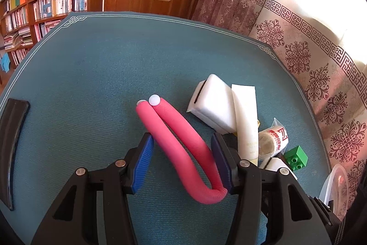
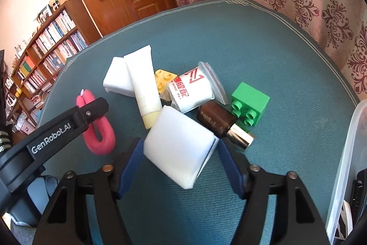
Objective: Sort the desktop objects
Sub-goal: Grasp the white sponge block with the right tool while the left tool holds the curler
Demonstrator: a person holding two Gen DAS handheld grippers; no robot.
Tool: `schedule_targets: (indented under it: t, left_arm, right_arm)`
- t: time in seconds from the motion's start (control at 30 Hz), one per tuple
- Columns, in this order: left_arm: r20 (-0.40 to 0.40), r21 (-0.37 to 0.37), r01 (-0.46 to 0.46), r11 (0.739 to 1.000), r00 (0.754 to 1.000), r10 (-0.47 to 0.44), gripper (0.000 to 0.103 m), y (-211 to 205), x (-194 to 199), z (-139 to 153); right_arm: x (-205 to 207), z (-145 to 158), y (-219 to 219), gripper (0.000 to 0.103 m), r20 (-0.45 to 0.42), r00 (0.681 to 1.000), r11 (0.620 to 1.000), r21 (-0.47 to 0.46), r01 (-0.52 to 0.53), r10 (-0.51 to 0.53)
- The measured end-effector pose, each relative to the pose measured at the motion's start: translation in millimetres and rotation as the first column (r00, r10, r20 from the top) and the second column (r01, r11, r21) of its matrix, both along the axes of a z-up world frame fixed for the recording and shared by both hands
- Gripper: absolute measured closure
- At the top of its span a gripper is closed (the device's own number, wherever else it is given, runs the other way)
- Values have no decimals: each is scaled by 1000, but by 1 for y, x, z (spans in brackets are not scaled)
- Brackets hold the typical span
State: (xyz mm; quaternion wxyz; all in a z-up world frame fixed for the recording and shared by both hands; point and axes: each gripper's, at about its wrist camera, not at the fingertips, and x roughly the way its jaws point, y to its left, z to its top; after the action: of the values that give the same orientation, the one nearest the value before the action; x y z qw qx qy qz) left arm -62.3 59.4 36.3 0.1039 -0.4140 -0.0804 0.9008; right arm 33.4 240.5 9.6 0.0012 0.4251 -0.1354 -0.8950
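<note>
1. Your left gripper point(image 1: 182, 148) straddles the folded pink foam roller point(image 1: 181, 144); whether its pads press on it is unclear.
2. Your right gripper point(image 2: 179, 154) brackets the white sponge block point(image 2: 181, 146), jaws apart, not touching.
3. Next, likely close, lift, and carry toward the clear bin point(image 2: 351, 153) at three o'clock.
4. The bin's contents are cut off.

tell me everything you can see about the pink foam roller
The pink foam roller is a soft-looking, matte rod bent double into a U, its two ends side by side, each capped with a small white disc. It lies on the teal mat, apart from the pile. The left gripper straddles it; one pad touches the bend, the other looks just clear of it.
</note>
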Motion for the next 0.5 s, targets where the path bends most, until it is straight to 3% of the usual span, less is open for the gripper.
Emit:
schedule_targets:
  t: [0.5]
  left_arm:
    - [-64, -22, 36, 999, 997, -37, 48, 10, 17, 9]
  right_arm:
    - [46, 26, 18, 39, -57, 996, 998, 24, 66, -65]
